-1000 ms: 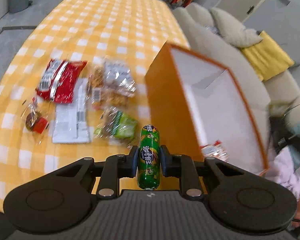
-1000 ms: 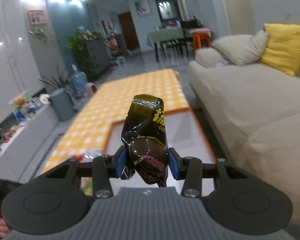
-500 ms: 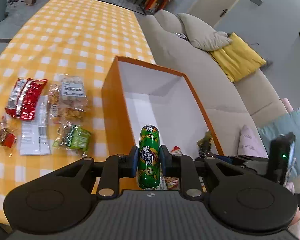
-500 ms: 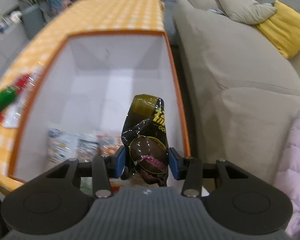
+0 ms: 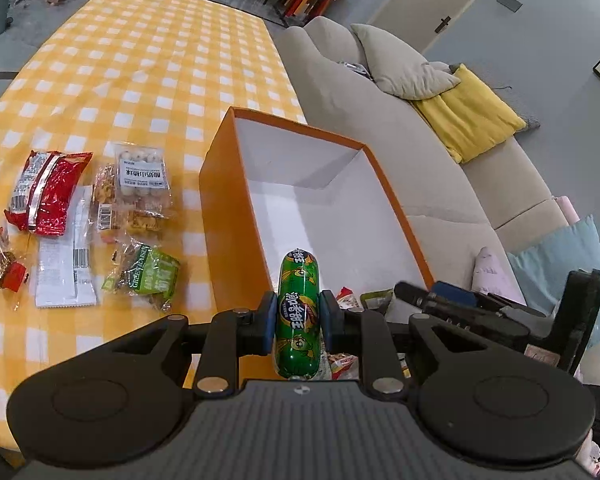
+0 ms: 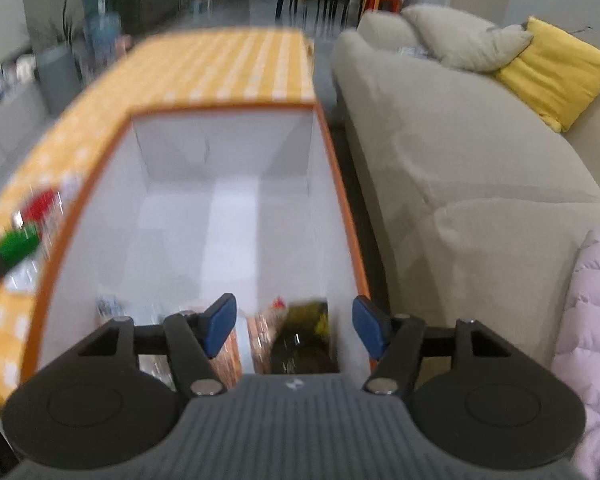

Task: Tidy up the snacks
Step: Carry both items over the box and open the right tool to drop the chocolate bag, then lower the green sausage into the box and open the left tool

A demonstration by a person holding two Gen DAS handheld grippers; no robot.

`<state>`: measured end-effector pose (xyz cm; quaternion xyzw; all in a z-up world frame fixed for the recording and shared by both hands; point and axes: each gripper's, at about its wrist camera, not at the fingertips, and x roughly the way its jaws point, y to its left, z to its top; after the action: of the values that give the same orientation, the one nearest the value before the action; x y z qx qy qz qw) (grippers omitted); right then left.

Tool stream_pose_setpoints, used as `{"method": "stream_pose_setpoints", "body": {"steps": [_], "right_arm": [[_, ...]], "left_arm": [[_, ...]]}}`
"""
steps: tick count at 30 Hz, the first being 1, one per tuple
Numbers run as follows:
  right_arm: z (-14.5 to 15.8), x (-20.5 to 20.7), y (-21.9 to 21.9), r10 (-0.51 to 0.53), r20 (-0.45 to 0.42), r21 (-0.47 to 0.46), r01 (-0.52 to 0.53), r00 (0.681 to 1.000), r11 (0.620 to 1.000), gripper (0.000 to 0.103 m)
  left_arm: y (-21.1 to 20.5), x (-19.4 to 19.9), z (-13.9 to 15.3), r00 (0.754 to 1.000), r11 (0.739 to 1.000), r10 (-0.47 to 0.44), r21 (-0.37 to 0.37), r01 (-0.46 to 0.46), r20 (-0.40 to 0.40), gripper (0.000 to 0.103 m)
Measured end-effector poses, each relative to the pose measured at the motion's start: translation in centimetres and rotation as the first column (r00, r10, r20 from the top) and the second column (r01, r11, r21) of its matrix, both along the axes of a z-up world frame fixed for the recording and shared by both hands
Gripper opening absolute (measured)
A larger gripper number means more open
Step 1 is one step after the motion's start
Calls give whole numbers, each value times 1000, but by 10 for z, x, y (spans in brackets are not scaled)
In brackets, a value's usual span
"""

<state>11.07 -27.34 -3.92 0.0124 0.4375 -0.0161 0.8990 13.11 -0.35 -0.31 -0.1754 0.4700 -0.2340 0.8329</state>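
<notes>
Here the orange box (image 5: 236, 216) with white inner walls serves as the landmark; it stands on the bench (image 5: 148, 80), which wears a yellow checked cloth, at the edge nearest the beige sofa (image 5: 380, 120).

The left hand-held gripper (image 5: 298, 320) is clenched on a green sausage (image 5: 298, 312), both blue pads pressing its sides. The sausage points lengthwise along the fingers, over the box's near end.

The right hand-held gripper (image 6: 294, 326) stands released above the box's near right corner. Its jaws have just been opening, and nothing is between the pads. Below the gap, a dark snack bag (image 6: 304, 344) with yellow print lies inside the box, blurred, against the right wall. Other packets (image 5: 346, 296) lie along the box's near end; I cannot tell what they are.

Left of the box, on the cloth, lie the snacks not yet packed:
- a clear pack of pale balls (image 5: 142, 172), nearest the box
- a green raisin bag (image 5: 148, 276), nearer the camera
- a white wrapper (image 5: 68, 264)
- a red bag (image 5: 44, 192), farther left
- a small red-and-brown sweet (image 5: 6, 276), farthest from the box

A yellow cushion (image 5: 468, 116) lies on the sofa beyond the box.
</notes>
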Motion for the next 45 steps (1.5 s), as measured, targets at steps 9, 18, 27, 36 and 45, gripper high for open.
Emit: {"method": "stream_pose_setpoints", "body": {"steps": [9, 18, 27, 36, 45], "right_arm": [[12, -8, -8, -7, 158, 87, -7, 987, 996, 64], [-3, -8, -17, -30, 183, 218, -11, 983, 976, 64], [-4, -13, -34, -92, 217, 306, 22, 972, 952, 64], [-6, -9, -35, -100, 218, 326, 24, 971, 945, 64], [-11, 2, -29, -82, 187, 312, 20, 979, 950, 64]], "left_arm": [[-19, -2, 11, 1000, 1000, -12, -1, 12, 5, 24], [-80, 16, 3, 989, 979, -147, 146, 145, 1, 25], [-128, 58, -24, 899, 830, -436, 373, 416, -33, 25], [-143, 81, -62, 650, 517, -748, 494, 699, -136, 25], [-148, 92, -86, 496, 322, -827, 499, 805, -266, 25]]}}
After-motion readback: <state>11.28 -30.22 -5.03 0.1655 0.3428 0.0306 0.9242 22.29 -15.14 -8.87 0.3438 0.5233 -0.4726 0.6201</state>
